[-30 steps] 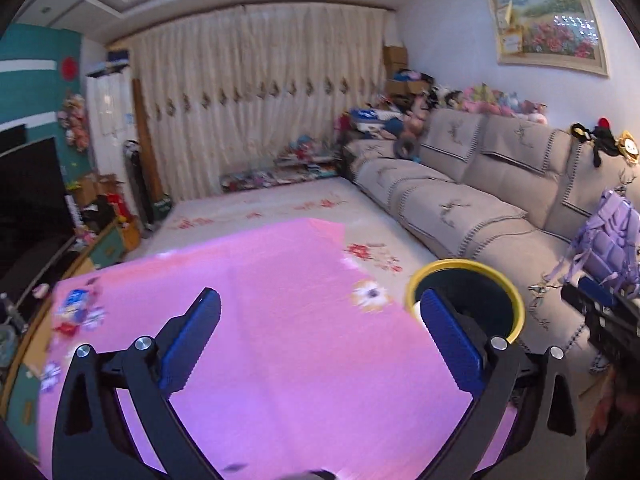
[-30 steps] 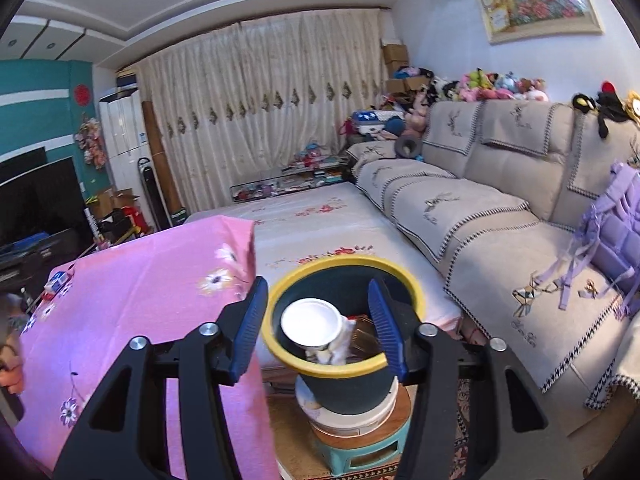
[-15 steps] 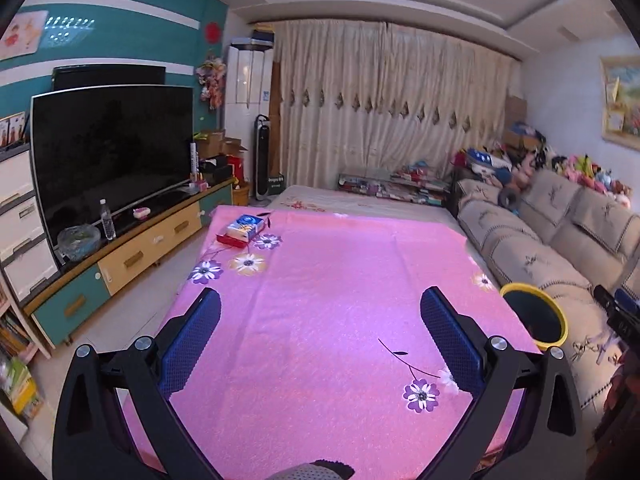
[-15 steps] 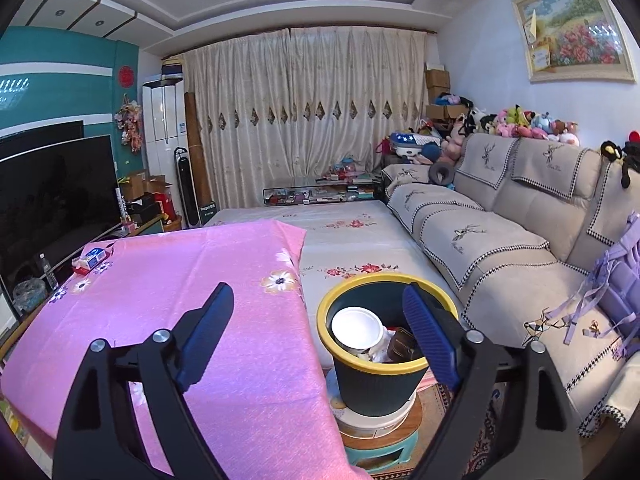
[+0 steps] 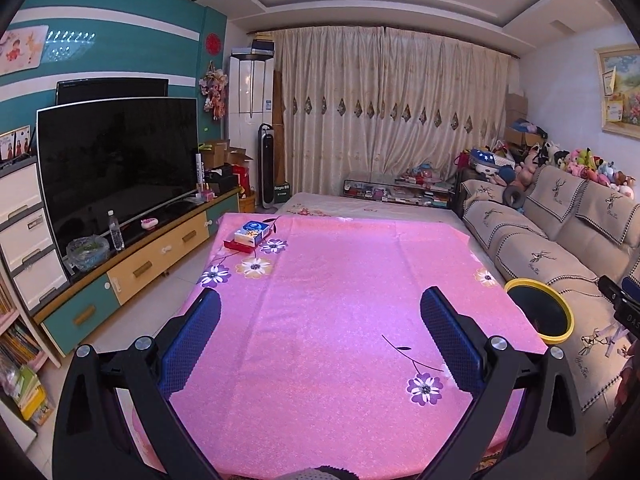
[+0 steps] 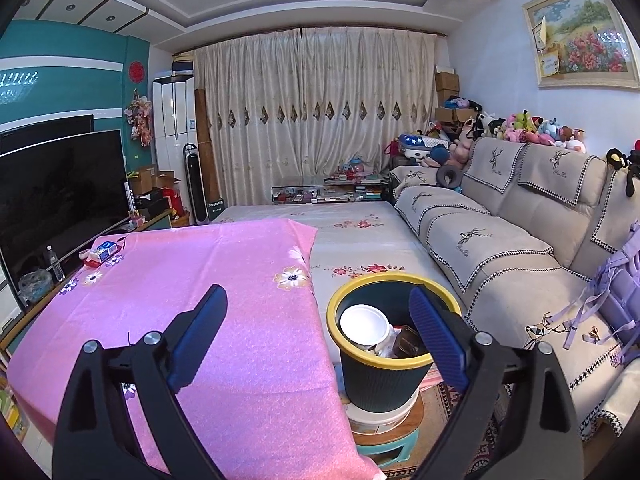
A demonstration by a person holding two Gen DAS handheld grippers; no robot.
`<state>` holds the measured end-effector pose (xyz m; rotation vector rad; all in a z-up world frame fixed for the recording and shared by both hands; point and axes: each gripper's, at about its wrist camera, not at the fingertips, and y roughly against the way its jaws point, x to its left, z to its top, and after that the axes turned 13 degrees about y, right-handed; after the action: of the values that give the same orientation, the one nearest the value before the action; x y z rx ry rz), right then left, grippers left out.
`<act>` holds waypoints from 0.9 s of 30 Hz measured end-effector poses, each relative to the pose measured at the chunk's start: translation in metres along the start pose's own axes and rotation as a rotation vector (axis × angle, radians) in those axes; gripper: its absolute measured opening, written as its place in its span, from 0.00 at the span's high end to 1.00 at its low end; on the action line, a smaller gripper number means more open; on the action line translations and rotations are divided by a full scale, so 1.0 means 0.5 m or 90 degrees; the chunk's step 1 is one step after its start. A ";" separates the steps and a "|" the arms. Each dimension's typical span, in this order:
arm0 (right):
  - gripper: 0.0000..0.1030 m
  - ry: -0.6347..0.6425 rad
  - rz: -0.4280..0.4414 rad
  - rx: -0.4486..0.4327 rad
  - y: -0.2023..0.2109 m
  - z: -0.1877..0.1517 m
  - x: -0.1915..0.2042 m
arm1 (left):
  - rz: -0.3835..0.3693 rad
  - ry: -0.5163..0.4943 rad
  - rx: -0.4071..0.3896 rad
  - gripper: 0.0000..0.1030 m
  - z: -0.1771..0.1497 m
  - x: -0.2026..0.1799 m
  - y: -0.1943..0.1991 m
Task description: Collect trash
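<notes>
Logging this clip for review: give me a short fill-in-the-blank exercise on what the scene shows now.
1. The trash bin has a ____ rim.
2. The white cup lies ____ the trash bin.
3. The tissue box rests on the ____ tablecloth.
4. The right hand-held gripper holds ____.

Missing words: yellow; inside; pink; nothing

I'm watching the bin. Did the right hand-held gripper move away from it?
Yes. The right hand-held gripper pulled back; its jaws have just been opening, empty, and the bin looks farther away.
</notes>
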<state>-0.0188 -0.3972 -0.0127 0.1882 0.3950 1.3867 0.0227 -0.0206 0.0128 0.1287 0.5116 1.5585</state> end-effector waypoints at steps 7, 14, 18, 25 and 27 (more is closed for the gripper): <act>0.14 -0.002 0.001 0.005 -0.002 0.005 0.002 | 0.005 0.001 0.006 0.05 -0.004 0.002 -0.011; 0.14 -0.004 0.001 0.004 -0.002 0.008 0.003 | 0.006 -0.002 0.006 0.05 -0.006 -0.001 -0.010; 0.14 -0.004 0.002 0.007 -0.006 0.010 0.006 | 0.008 -0.002 0.005 0.05 -0.008 -0.001 -0.011; 0.14 -0.009 0.006 0.011 -0.013 0.011 0.006 | 0.010 -0.001 0.010 0.05 -0.014 -0.002 -0.017; 0.14 -0.010 0.006 0.011 -0.014 0.010 0.006 | 0.011 -0.002 0.010 0.05 -0.017 -0.003 -0.018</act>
<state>-0.0100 -0.3948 -0.0111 0.2158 0.3929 1.3912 0.0279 -0.0244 0.0023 0.1473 0.5219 1.5706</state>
